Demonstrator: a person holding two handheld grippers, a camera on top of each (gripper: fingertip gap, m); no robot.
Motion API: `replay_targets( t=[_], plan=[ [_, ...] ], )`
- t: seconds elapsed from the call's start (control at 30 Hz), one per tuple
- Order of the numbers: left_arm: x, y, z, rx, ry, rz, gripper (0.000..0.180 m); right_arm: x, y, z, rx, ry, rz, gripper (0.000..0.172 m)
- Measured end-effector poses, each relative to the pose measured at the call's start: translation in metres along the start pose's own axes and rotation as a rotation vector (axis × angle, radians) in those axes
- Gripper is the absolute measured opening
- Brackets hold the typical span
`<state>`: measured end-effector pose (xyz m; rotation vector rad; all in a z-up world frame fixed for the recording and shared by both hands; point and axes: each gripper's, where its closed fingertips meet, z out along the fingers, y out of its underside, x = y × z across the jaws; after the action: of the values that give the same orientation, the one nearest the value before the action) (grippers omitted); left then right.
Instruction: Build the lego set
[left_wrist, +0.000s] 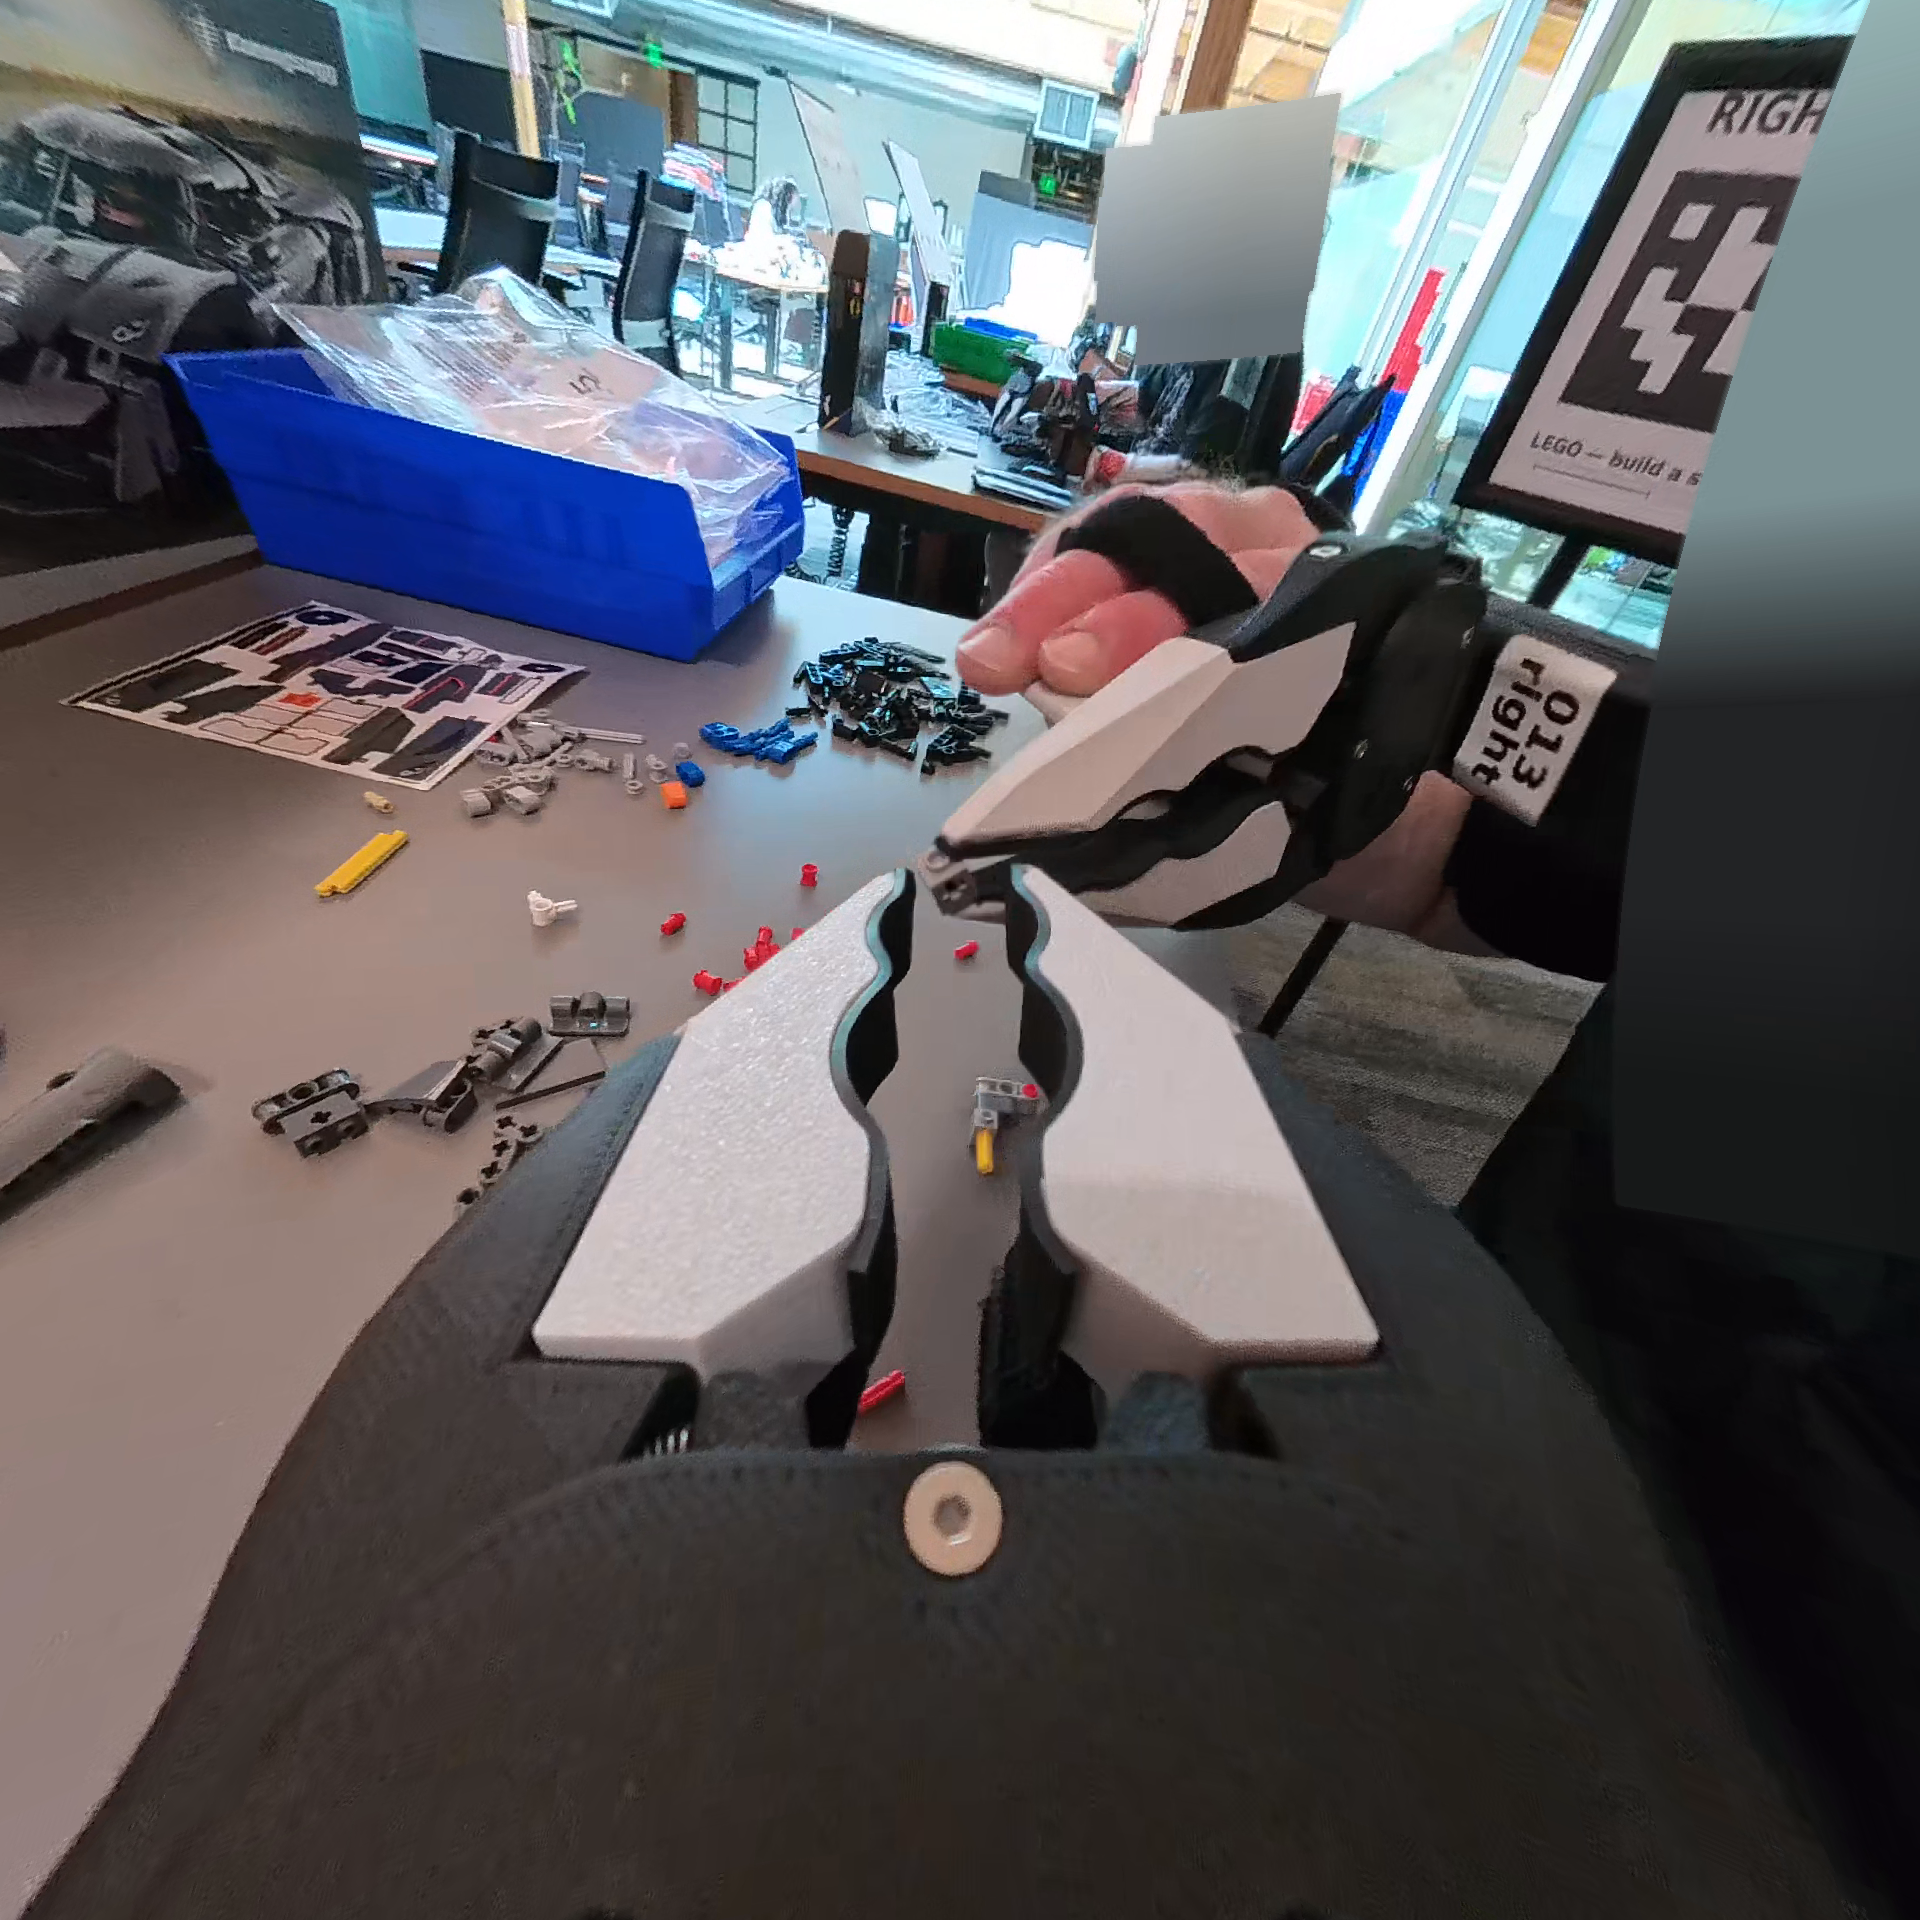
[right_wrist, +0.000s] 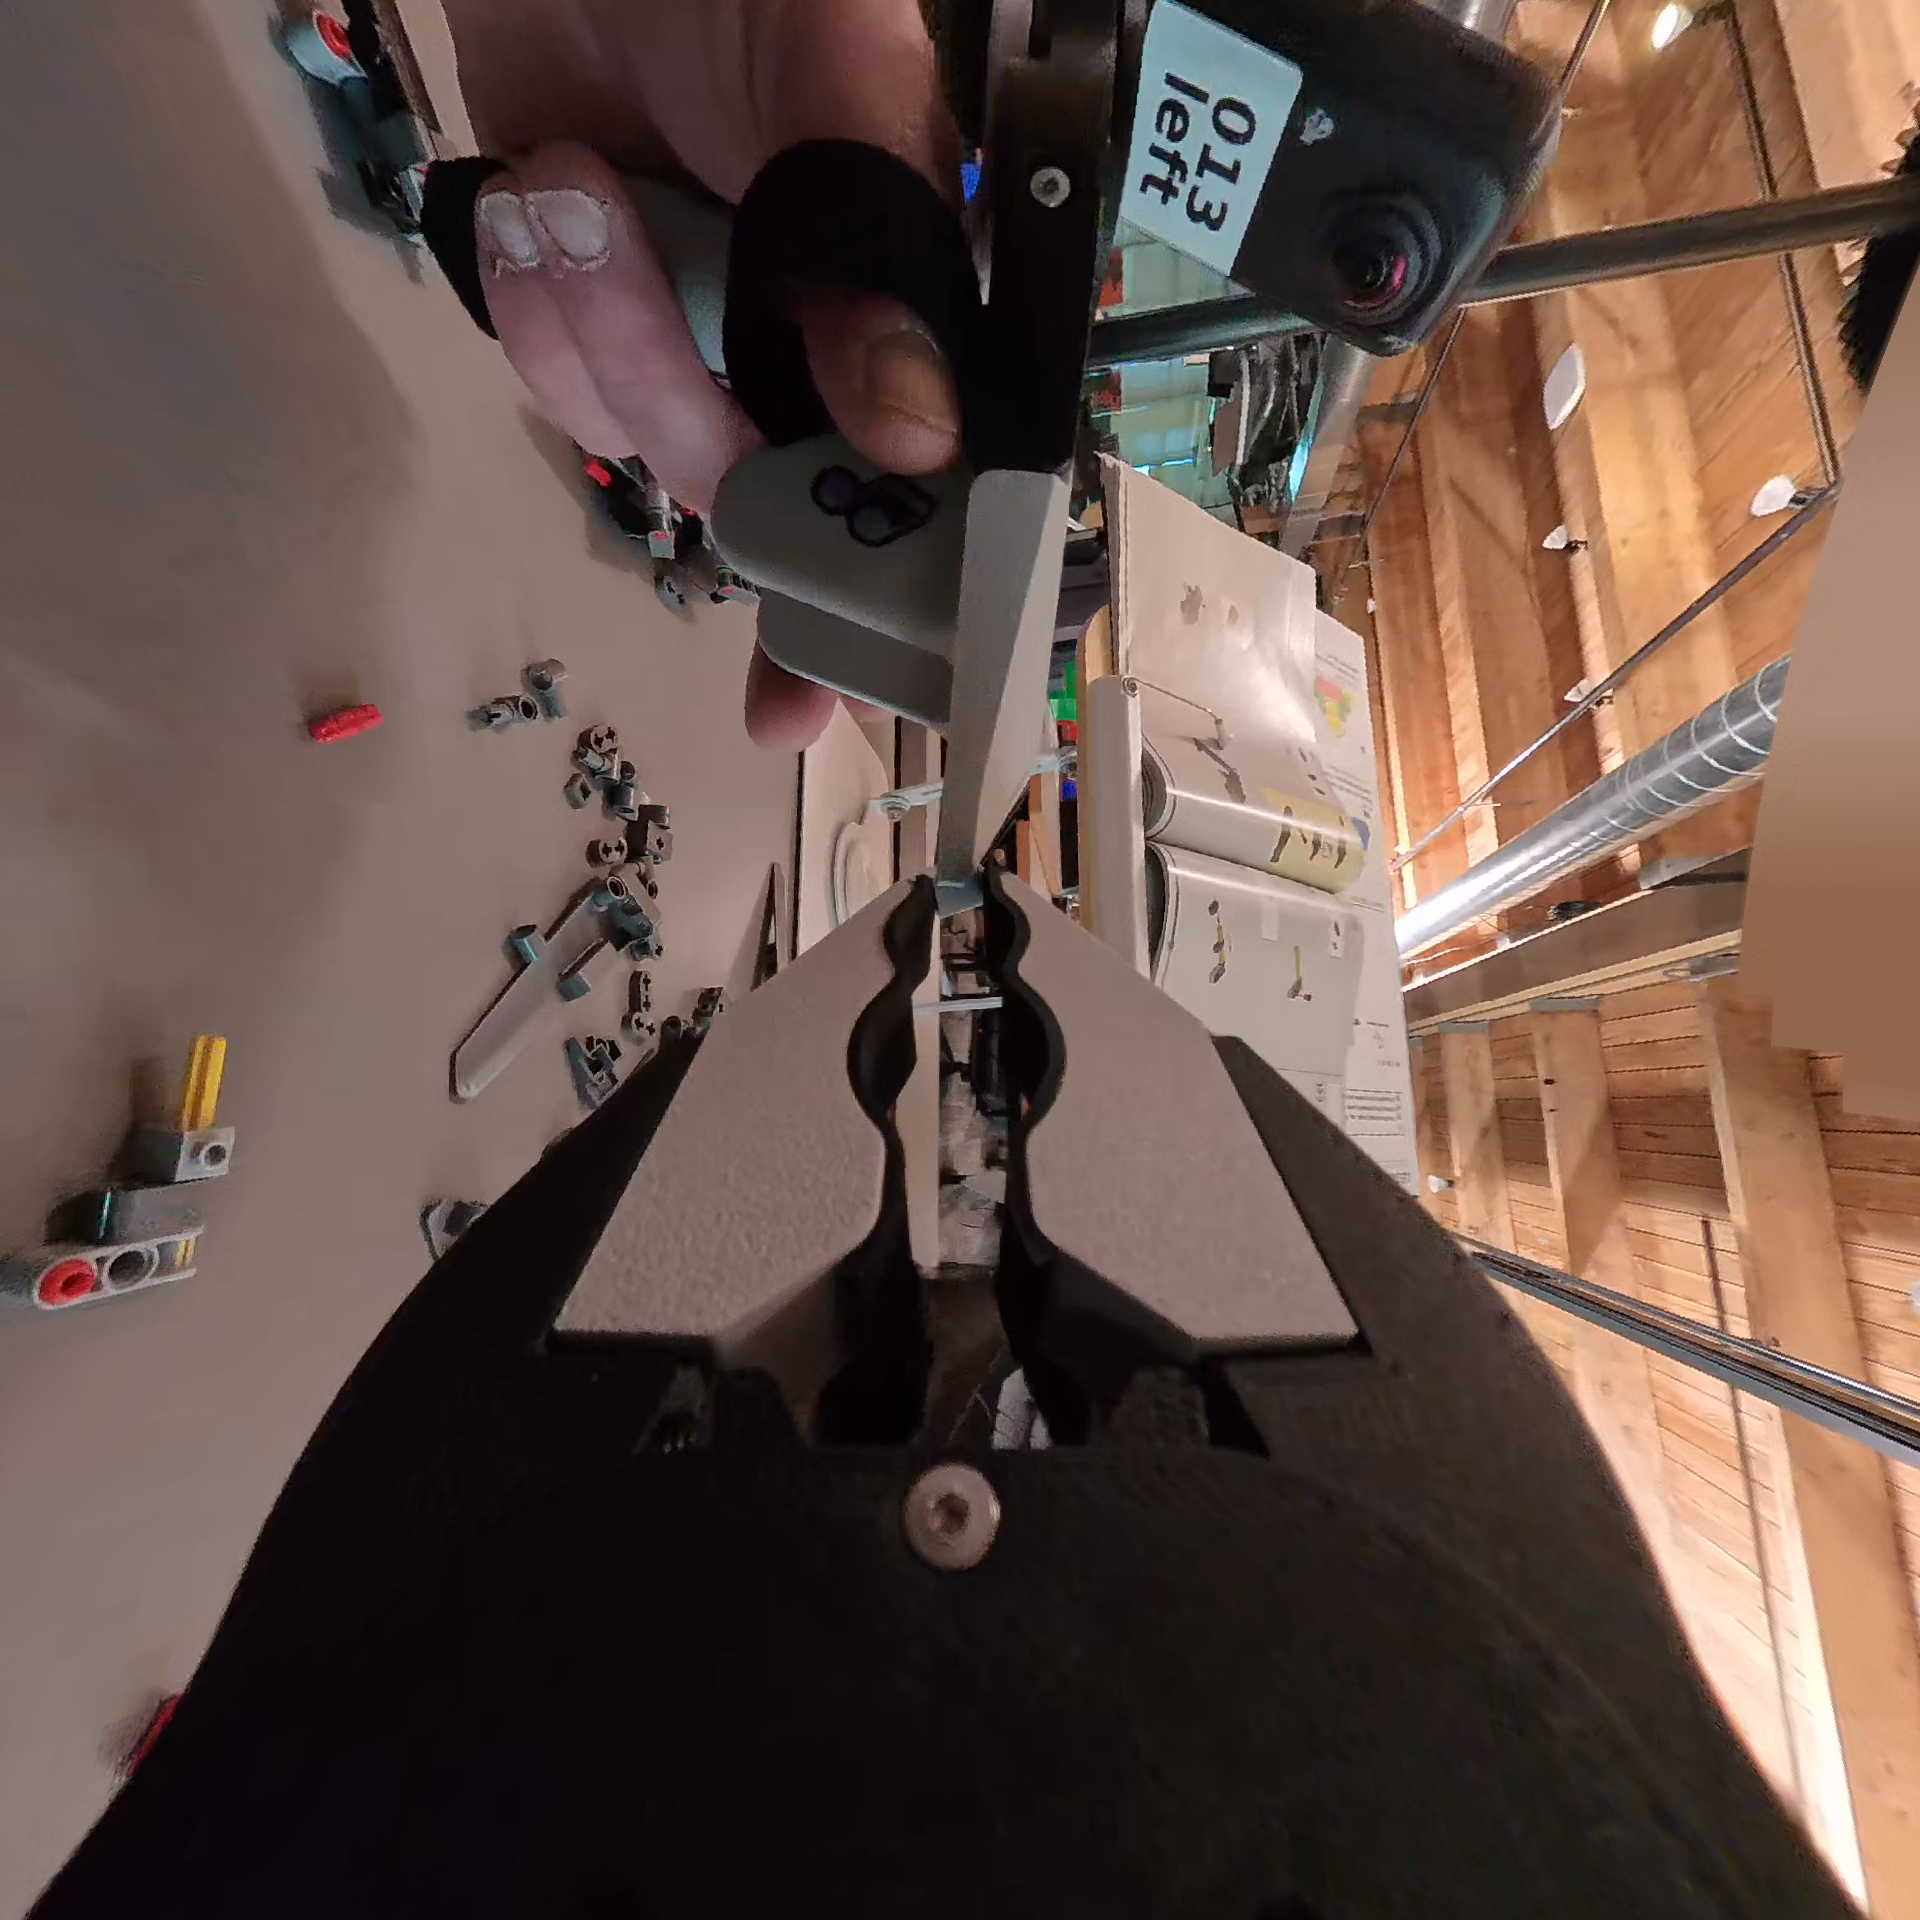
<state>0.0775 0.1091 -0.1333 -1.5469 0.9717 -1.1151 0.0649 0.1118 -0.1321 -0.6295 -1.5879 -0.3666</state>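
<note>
In the left wrist view my right gripper (left_wrist: 954, 871) reaches in from the right, shut on a small grey building piece (left_wrist: 954, 885). My left gripper (left_wrist: 963, 881) is open. Its two fingertips stand on either side of that piece, with a gap showing between pads and piece. In the right wrist view my right gripper (right_wrist: 958, 889) pinches the same small grey piece (right_wrist: 958, 898) at its very tips. The left gripper's finger (right_wrist: 997, 675) comes down edge-on to that spot, held by a hand (right_wrist: 644, 343). Both grippers hang above the grey table (left_wrist: 208, 1039).
A blue bin (left_wrist: 468, 540) with a plastic bag stands at the back. A sticker sheet (left_wrist: 322, 691), black pieces (left_wrist: 894, 701), blue pieces (left_wrist: 753, 740), red pins (left_wrist: 758, 945), dark grey parts (left_wrist: 416, 1091) and a small grey-yellow assembly (left_wrist: 997, 1117) lie on the table. An open booklet (right_wrist: 1268, 831) stands beyond. Less than 4 cm separates the two grippers' tips.
</note>
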Motion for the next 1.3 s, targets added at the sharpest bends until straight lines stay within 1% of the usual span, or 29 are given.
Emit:
replay_targets(
  t=[0.13, 0.33, 0.4, 0.47, 0.57, 0.6, 0.7, 0.77, 0.87, 0.9, 0.97, 1.03, 1.13, 1.2, 1.3],
  plan=[
    [-0.002, 0.003, 0.002, -0.008, -0.033, 0.015, 0.012, -0.001, -0.002, 0.002, -0.022, 0.028, -0.057, 0.006],
    [-0.005, 0.004, 0.000, -0.012, -0.043, 0.019, 0.008, -0.002, -0.003, 0.005, -0.035, 0.048, -0.053, 0.007],
    [-0.005, 0.005, -0.001, -0.025, -0.043, 0.026, 0.007, -0.002, -0.003, 0.005, -0.039, 0.041, -0.036, 0.013],
    [-0.005, 0.007, -0.001, -0.036, -0.037, 0.031, 0.007, 0.001, -0.005, 0.004, -0.034, 0.040, -0.012, 0.027],
    [-0.001, 0.005, -0.004, -0.037, 0.004, 0.042, 0.007, 0.006, -0.012, -0.004, 0.008, 0.001, 0.042, 0.031],
    [0.001, 0.004, -0.005, -0.037, 0.022, 0.048, 0.007, 0.009, -0.013, -0.007, 0.023, -0.019, 0.081, 0.031],
    [0.006, 0.004, -0.007, -0.048, 0.047, 0.111, 0.007, 0.016, -0.009, -0.015, 0.043, -0.116, 0.263, 0.021],
    [0.004, 0.004, -0.007, -0.061, 0.004, 0.181, 0.007, 0.023, -0.003, -0.018, 0.042, -0.164, 0.417, 0.015],
    [-0.004, 0.008, -0.006, -0.112, -0.111, 0.337, 0.006, 0.012, 0.006, -0.017, -0.023, -0.314, 0.678, 0.017],
    [-0.004, 0.012, -0.005, -0.140, -0.133, 0.388, 0.006, 0.005, 0.008, -0.017, -0.047, -0.358, 0.735, 0.017],
    [-0.003, 0.022, -0.001, -0.203, -0.158, 0.461, 0.007, -0.003, 0.012, -0.017, -0.071, -0.387, 0.789, 0.013],
    [0.004, 0.036, 0.004, -0.273, -0.127, 0.493, 0.007, -0.012, 0.015, -0.020, -0.102, -0.422, 0.830, 0.013],
    [0.008, 0.065, 0.007, -0.419, -0.074, 0.512, 0.007, -0.029, 0.019, -0.028, -0.143, -0.473, 0.849, 0.010],
    [0.017, 0.089, 0.008, -0.525, 0.018, 0.476, 0.007, -0.040, 0.020, -0.034, -0.154, -0.498, 0.863, 0.008],
    [0.022, 0.114, 0.011, -0.616, 0.069, 0.473, 0.007, -0.051, 0.021, -0.040, -0.158, -0.518, 0.901, 0.005]
  ],
)
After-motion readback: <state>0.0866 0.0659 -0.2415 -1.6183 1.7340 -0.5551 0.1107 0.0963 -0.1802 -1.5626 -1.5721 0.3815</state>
